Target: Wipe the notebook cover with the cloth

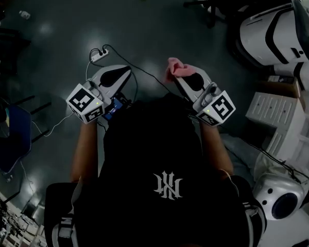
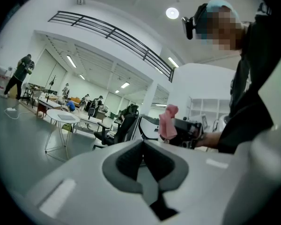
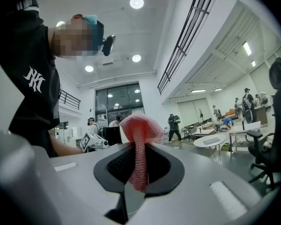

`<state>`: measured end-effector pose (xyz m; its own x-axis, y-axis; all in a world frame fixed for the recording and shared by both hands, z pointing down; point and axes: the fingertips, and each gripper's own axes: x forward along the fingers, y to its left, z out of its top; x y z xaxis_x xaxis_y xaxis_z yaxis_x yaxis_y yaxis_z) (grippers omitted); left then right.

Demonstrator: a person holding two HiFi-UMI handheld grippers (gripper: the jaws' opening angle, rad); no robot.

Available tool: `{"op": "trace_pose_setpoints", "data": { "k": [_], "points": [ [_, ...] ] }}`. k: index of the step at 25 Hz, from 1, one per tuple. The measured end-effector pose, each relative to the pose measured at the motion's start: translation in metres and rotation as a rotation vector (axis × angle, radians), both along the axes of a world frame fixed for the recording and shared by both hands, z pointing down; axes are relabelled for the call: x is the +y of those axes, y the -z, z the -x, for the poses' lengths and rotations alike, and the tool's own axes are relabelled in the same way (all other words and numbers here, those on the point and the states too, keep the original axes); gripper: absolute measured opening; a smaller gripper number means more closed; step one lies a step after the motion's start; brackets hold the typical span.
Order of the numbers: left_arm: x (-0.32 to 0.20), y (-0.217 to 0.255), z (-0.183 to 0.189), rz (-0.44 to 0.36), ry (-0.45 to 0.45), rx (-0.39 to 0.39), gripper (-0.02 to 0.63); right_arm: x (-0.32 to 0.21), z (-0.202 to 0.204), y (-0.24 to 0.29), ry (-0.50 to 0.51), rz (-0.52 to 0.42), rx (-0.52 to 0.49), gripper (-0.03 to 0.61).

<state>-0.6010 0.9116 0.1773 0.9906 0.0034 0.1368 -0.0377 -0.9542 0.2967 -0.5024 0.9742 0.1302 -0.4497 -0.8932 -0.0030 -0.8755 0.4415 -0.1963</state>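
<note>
The head view looks down on 2 grippers held out over a dark floor [image 1: 51, 24]. The left gripper [image 1: 126, 69] and the right gripper [image 1: 179, 81] sit well apart, and a power strip [image 1: 98, 56] lies beyond the left one. From up there the cloth [image 1: 176, 68] is only a pink bunch at the right gripper's tip.

The right gripper view shows the grip plainly. The right gripper [image 3: 139, 170] has its jaws clamped on the cloth [image 3: 140, 135], which runs up between the pads and mushrooms out above them. Across the gap the left gripper [image 3: 94, 141] is small in that view.

The left gripper view shows what the other 2 do not. The left gripper [image 2: 143, 149] has its jaws pressed together with nothing between them. Off to the right the cloth [image 2: 167, 123] stands upright from the right gripper [image 2: 187, 131].

Both gripper views also take in a bright hall with a round table [image 2: 61, 117]. Something flat lies on it, too small to name.
</note>
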Motion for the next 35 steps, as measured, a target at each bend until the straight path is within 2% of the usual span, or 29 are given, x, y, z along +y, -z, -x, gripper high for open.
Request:
{"op": "trace_pose_setpoints", "data": {
  "k": [3, 7, 14, 19, 24, 27, 32, 35],
  "points": [
    [-0.031, -0.010, -0.019, 0.059, -0.035, 0.005, -0.008, -0.029, -0.034, -0.007, -0.065, 0.015, -0.008, 0.032],
    [-0.049, -0.016, -0.059, 0.098, -0.038, 0.021, 0.002, -0.047, -0.080, -0.018, -0.069, 0.030, -0.011, 0.034],
    [-0.102, -0.004, -0.148, 0.084, -0.007, 0.006, 0.002, -0.111, -0.165, -0.014, -0.007, -0.007, -0.049, 0.034],
    [-0.158, 0.042, -0.223, 0.042, 0.021, 0.019, 0.003, -0.168, -0.231, 0.026, 0.083, -0.069, -0.036, 0.034],
    [-0.191, 0.056, -0.282, -0.021, 0.062, -0.009, 0.003, -0.200, -0.295, 0.036, 0.143, -0.085, -0.020, 0.034],
    [-0.214, 0.053, -0.305, -0.046, 0.107, -0.032, 0.003, -0.219, -0.322, 0.025, 0.156, -0.059, -0.032, 0.035],
    [-0.255, 0.043, -0.325, -0.042, 0.159, -0.084, 0.003, -0.254, -0.351, 0.010, 0.163, -0.025, -0.082, 0.035],
    [-0.281, 0.036, -0.335, -0.028, 0.167, -0.089, 0.003, -0.283, -0.363, 0.003, 0.179, -0.005, -0.075, 0.034]
  ]
}}
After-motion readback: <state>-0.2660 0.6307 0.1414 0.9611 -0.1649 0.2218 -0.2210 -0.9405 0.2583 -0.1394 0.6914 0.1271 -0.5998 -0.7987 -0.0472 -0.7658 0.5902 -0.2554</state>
